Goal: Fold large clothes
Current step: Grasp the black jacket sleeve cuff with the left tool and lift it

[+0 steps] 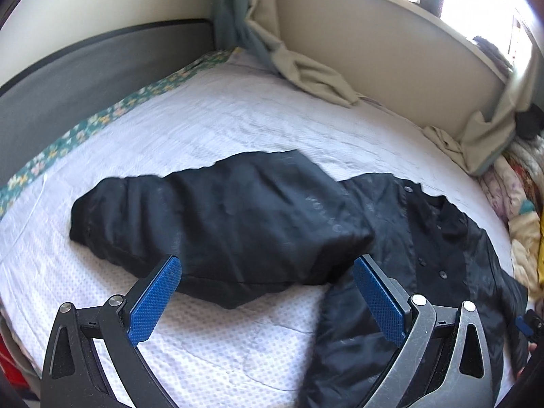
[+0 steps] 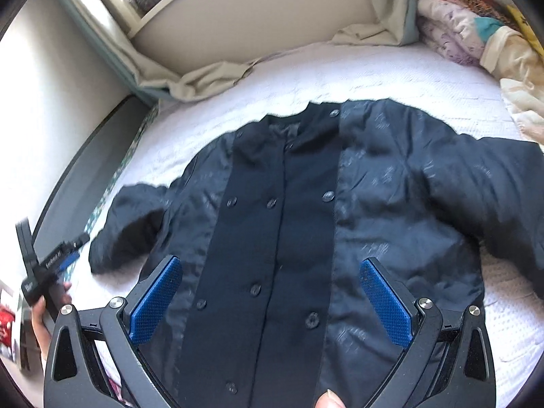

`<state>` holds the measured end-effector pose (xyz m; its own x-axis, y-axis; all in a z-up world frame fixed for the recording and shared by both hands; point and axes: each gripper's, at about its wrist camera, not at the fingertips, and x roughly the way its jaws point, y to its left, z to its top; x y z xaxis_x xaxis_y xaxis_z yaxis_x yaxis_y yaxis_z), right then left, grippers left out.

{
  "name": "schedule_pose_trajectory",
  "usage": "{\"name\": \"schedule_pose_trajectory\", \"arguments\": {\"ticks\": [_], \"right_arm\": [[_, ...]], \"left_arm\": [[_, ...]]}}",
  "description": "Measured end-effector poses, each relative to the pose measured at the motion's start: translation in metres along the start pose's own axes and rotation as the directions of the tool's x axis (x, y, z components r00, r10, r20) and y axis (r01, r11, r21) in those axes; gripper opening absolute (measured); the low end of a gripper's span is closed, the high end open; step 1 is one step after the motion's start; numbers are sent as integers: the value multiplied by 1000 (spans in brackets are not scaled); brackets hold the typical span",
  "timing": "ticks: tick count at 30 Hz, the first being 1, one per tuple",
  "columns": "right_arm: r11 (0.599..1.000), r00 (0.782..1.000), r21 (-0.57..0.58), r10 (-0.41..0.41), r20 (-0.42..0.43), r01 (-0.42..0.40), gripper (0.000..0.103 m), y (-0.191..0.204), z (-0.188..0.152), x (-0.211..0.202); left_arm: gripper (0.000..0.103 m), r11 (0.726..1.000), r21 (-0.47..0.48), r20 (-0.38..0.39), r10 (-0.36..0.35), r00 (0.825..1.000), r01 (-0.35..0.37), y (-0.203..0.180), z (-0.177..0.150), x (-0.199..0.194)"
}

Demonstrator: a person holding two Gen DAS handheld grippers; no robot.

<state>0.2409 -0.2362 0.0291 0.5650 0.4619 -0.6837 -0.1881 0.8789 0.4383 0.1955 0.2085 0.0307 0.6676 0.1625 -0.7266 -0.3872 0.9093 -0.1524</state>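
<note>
A dark navy buttoned jacket point(image 2: 306, 210) lies front up and spread on the white bed point(image 2: 357, 71), collar toward the far wall. Its left sleeve point(image 1: 221, 217) stretches out sideways across the mattress in the left wrist view. My left gripper point(image 1: 267, 265) is open and empty, hovering just above that sleeve's near edge. It also shows in the right wrist view point(image 2: 51, 268), held in a hand at the left. My right gripper point(image 2: 272, 265) is open and empty above the jacket's button placket point(image 2: 275, 238), low over the lower front.
Beige curtains point(image 1: 316, 74) drape onto the bed along the window wall. A heap of patterned bedding point(image 2: 482, 34) lies at the right end. A grey headboard point(image 1: 85, 68) and a floral sheet edge point(image 1: 102, 119) run along the left side.
</note>
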Motion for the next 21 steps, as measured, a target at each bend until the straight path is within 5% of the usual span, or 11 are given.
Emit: {"name": "schedule_pose_trajectory", "arguments": {"ticks": [12, 21], "right_arm": [[997, 995, -22, 75, -71, -77, 103, 22, 1, 19], [998, 998, -55, 42, -36, -44, 103, 25, 8, 14]], "left_arm": [[101, 968, -242, -138, 29, 990, -62, 56, -7, 37], [97, 883, -468, -203, -142, 969, 32, 101, -23, 60]]}}
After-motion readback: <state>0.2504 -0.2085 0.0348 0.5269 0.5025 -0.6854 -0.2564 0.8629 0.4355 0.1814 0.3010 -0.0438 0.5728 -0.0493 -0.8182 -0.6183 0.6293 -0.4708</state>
